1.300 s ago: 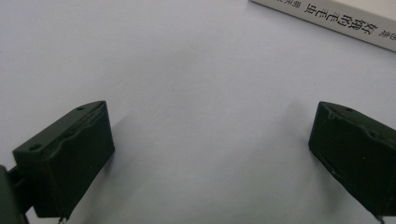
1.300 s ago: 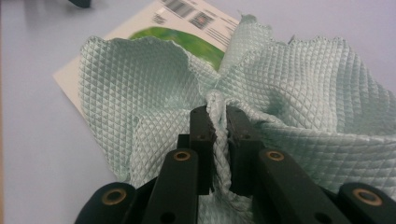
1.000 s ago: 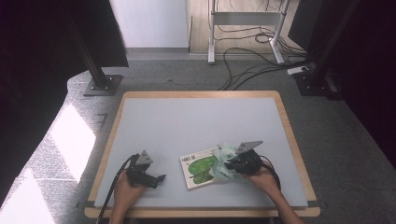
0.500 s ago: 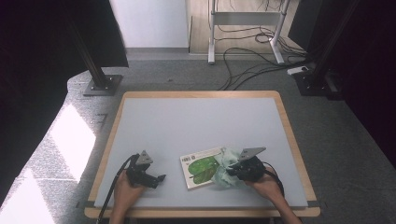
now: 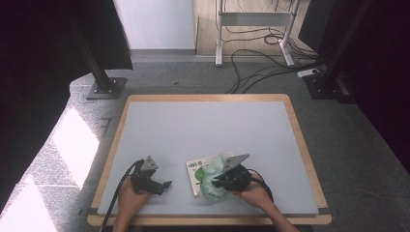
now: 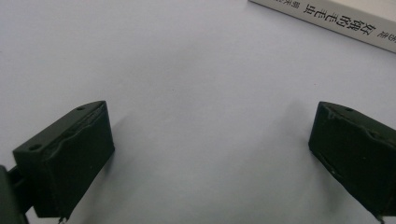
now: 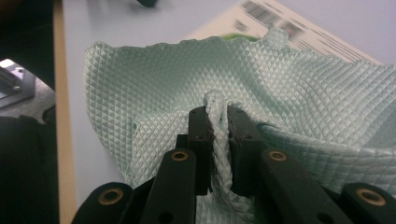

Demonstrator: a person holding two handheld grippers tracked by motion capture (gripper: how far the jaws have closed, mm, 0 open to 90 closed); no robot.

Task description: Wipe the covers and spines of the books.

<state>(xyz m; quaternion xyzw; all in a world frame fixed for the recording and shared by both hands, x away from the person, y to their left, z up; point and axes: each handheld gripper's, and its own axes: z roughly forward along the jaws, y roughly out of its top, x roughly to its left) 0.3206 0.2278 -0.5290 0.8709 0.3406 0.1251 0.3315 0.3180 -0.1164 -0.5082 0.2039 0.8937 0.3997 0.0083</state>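
At the left, the left gripper is resting on the grey table with its jaws standing wide apart and holding nothing (the book's spine is just ahead of it). In the middle, the green-covered book is lying flat near the front edge. The right gripper is pinching a fold of the mint-green waffle cloth and has been dragging it leftward across the cover since a moment ago, so I judge the wiping is well underway.

A pale grey tabletop with a light wooden rim is seen on a grey speckled floor. A book is laid flat on it near the front edge, partly covered by a mint-green cloth.
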